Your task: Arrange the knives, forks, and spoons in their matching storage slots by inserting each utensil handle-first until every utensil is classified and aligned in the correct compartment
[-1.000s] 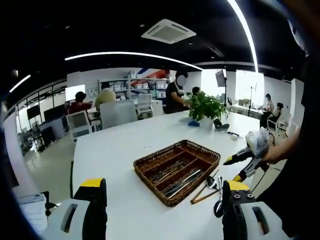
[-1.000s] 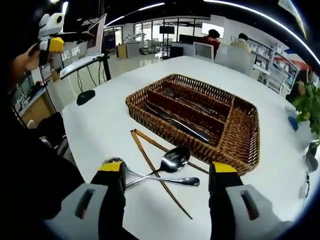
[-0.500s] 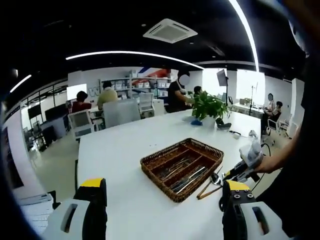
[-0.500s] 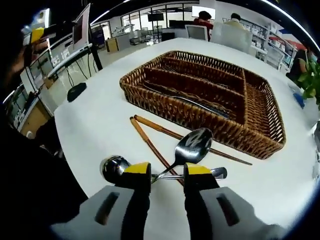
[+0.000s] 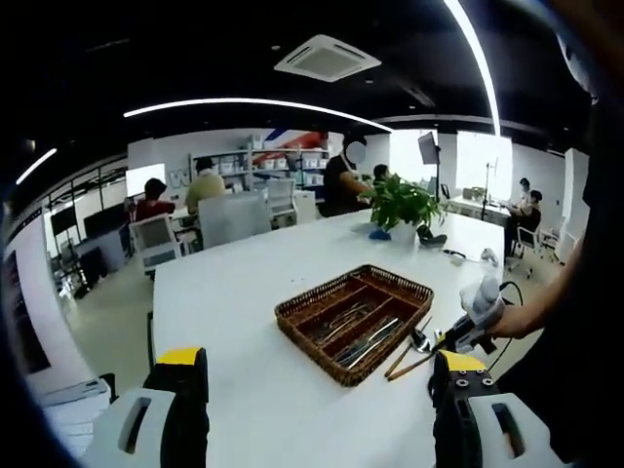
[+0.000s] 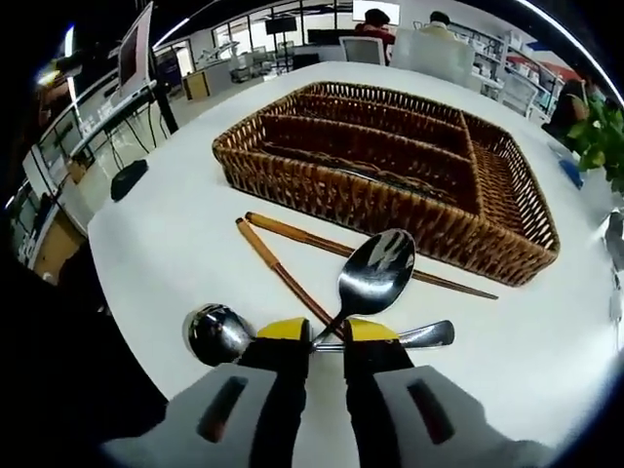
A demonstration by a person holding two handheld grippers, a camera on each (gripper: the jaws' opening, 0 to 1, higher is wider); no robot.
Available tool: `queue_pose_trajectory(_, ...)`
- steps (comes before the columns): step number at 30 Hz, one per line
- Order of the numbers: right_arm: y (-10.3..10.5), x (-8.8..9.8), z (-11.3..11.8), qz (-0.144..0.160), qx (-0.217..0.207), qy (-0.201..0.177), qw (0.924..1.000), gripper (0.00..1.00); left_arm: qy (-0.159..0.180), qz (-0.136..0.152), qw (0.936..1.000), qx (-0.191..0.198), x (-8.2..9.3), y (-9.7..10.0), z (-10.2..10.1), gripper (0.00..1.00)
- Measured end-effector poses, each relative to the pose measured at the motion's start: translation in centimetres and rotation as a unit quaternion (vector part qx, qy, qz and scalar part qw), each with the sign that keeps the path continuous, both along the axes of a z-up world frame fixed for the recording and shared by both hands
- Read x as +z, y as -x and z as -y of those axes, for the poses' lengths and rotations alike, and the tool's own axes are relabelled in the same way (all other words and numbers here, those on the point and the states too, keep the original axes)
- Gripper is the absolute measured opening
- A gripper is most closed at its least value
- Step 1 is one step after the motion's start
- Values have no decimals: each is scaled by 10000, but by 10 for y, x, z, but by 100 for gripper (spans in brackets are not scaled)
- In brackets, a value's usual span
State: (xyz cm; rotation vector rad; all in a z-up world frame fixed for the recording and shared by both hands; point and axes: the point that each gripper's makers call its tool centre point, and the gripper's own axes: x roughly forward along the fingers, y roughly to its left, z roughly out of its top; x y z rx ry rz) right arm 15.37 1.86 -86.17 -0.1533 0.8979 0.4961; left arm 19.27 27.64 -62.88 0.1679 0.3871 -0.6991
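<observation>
Brown woven basket [image 6: 292,190], shiny silver spoon [image 6: 375,276], brown chopsticks [image 6: 283,273], white table [image 6: 166,244].

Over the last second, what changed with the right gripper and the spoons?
The right gripper came down from open above the table and its jaws closed on the handle of the upper spoon. The other spoon, the chopsticks and the basket have not moved. The left gripper stayed open, held off from the basket.

Basket [image 6: 487,249] on the counter [image 6: 175,244], chopsticks [image 6: 292,244] before it, two crossed spoons [image 6: 375,278] over them, nearest the right claw [image 6: 327,336], cutlery in the basket compartments.
</observation>
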Motion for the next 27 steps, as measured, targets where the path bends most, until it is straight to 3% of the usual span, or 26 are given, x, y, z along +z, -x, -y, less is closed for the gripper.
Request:
queue_pose_trajectory(2, 0, -4, -3, -52, -140, 75, 9999, 8, -2, 12, 10000, -3, 2, 1, -3, 100)
queue_pose_trajectory(3, -2, -6, -1, 9, -287, 254, 9993, 7, -18, -24, 10000, -74, 1, 1, -18, 100)
queue_pose_trajectory(4, -4, -7, 1, 62, -383, 320, 9987, 5, -24, -24, 9999, -99, 1, 0, -19, 100)
queue_pose_trajectory(6, -10, -5, 2, 141, -735, 314, 9967, 3, -32, -23, 9998, -205, 4, -5, -30, 100)
queue_pose_trajectory(11, -12, -5, 2, 93, -957, 136, 9953, 2, -19, -15, 9998, -211, 5, -8, -33, 100)
queue_pose_trajectory(27, -12, -3, 5, 3, -721, -122, 9973, 1, 41, 3, 9997, -246, -1, -21, -16, 100)
